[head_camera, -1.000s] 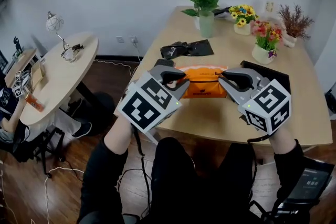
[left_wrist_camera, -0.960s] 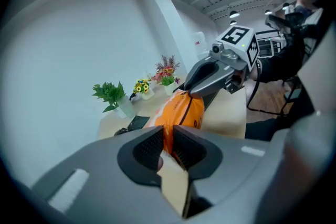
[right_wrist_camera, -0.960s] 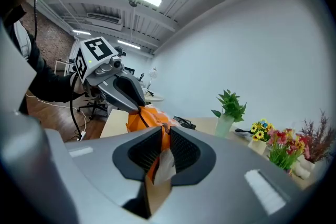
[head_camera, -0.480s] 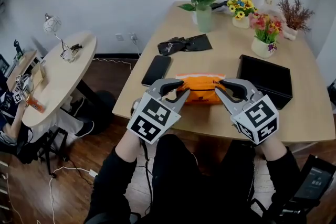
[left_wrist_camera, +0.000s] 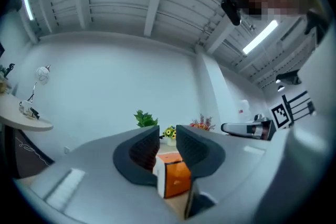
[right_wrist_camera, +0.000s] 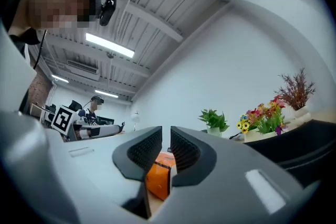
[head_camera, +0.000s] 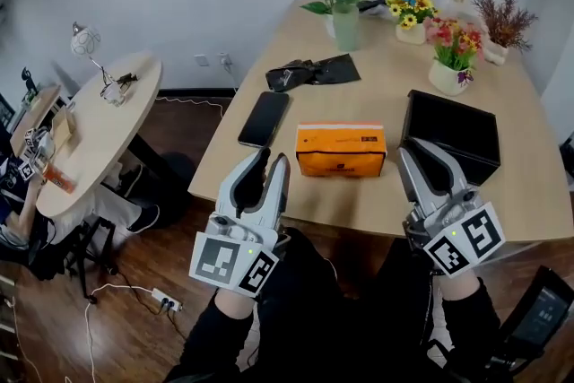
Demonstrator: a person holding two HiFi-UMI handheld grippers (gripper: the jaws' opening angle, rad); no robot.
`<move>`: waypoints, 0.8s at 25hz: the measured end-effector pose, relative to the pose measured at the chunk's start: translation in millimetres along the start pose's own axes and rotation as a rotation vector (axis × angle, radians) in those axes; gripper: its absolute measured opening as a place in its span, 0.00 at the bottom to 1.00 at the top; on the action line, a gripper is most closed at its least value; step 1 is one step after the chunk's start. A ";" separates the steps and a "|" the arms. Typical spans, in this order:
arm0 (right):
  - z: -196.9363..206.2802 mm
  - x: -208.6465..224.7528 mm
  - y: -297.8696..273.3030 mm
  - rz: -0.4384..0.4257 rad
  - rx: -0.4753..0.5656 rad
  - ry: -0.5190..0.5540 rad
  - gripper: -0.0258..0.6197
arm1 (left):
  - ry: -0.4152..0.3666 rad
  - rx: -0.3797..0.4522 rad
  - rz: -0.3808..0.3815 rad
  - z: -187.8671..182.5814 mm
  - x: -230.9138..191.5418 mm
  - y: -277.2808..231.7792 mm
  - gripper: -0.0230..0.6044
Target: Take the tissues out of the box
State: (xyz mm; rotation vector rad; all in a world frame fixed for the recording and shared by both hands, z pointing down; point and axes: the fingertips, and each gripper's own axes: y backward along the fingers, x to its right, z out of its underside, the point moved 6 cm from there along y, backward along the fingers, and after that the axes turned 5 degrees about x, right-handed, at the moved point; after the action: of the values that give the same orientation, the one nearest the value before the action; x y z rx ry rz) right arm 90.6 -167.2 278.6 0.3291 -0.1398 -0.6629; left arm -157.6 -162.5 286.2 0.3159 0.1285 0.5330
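An orange tissue box [head_camera: 341,150] lies near the front edge of the wooden table [head_camera: 377,197]; no tissue shows above it. My left gripper [head_camera: 270,164] hovers at the table's front edge, left of the box and apart from it. Its jaws are opening, with a narrow gap and nothing between them. My right gripper [head_camera: 420,155] is to the box's right, also apart. Its jaws are closing with nothing between them. In the left gripper view the box [left_wrist_camera: 176,178] shows beyond the left gripper [left_wrist_camera: 168,136]. The right gripper view shows the box [right_wrist_camera: 157,178] past the right gripper [right_wrist_camera: 166,139].
A black phone [head_camera: 265,118] lies left of the box and a black tray [head_camera: 450,134] to its right. Farther back are a black cloth [head_camera: 314,72], a green plant in a vase [head_camera: 345,22] and flower pots [head_camera: 453,67]. A round side table [head_camera: 99,126] stands at the left.
Both grippers have drawn back from the two ends of the box toward the person. The box now lies uncovered on the table.
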 end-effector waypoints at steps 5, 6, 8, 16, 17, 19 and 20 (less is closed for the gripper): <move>14.7 -23.9 19.7 0.021 0.003 -0.018 0.09 | -0.028 -0.014 0.016 22.6 41.3 27.1 0.14; 17.3 -28.9 23.6 0.020 -0.005 -0.013 0.09 | -0.048 -0.013 0.026 25.4 49.3 31.2 0.14; 18.6 -37.5 30.9 0.018 -0.016 0.013 0.09 | -0.081 -0.009 0.036 28.7 60.0 39.6 0.13; 17.6 -49.4 39.7 0.037 -0.047 0.135 0.09 | -0.094 -0.055 0.021 38.6 56.4 51.0 0.12; 18.5 -49.1 39.8 0.039 -0.053 0.136 0.08 | -0.092 -0.060 0.021 39.7 56.6 50.4 0.12; 18.9 -47.5 40.0 0.049 -0.056 0.135 0.07 | -0.094 -0.068 0.022 41.2 56.8 50.2 0.12; 18.5 -46.3 40.1 0.057 -0.055 0.134 0.07 | -0.101 -0.070 0.025 41.7 56.5 50.4 0.12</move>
State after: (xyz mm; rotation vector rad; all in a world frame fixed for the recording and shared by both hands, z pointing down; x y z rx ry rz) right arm 73.4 -113.4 308.6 0.3142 -0.0030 -0.5857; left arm -125.0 -103.1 339.9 0.2758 0.0084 0.5436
